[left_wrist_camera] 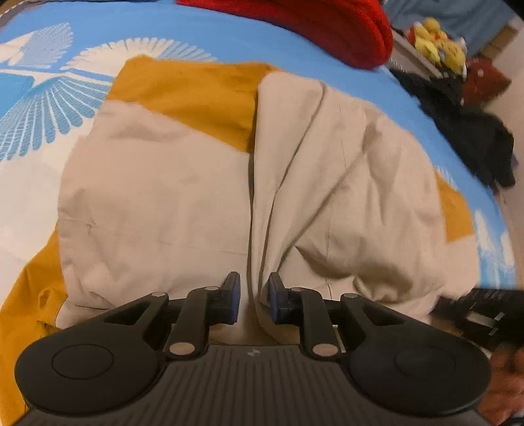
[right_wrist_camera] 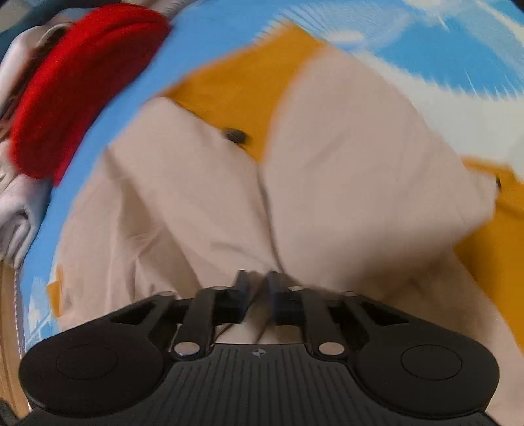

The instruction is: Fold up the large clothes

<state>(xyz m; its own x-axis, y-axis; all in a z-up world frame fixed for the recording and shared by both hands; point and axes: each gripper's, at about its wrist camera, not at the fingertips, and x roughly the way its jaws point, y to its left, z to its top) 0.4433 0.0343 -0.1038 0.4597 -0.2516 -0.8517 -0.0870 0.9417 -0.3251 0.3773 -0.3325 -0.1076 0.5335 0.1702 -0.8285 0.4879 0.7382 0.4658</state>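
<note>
A: Quick count pls. What's on the bed?

B: One big garment (left_wrist_camera: 183, 183), beige outside w/ mustard lining, spread on the bed's blue sheet (left_wrist_camera: 229, 39), which has a white feather print. It fills the middle of both views. Two beige panels are folded in, meeting at a seam down the centre; mustard shows at the far end between them and at the left & right edges.

A: Other clothes?

B: One red knit item (left_wrist_camera: 327, 29) at the far edge of the bed, apart from the beige one. One dark pile (left_wrist_camera: 465, 131) off to the right. A cluster of yellow plush toys (left_wrist_camera: 435, 42) beyond that, too blurry to count.

A: Buttons?

B: Two dark ones in the right wrist view: one (right_wrist_camera: 235, 135) on the mustard near the centre, one (right_wrist_camera: 498, 182) at the right edge. That view's motion-blurred.

A: Tools?

B: Two. Left tool (left_wrist_camera: 253, 300): fingers slightly apart, the beige seam fold runs up between them, pads not pressing it. Right tool (right_wrist_camera: 255, 295): narrow gap too, beige cloth just under the tips, nothing pinched as far as I can see. Right tool also shows as a blur at the right edge of the left view, w/ a hand (left_wrist_camera: 504, 386) below it.

A: Any writing, brands?

B: No readable text. Just a small emblem on each tool body, can't make it out.
</note>
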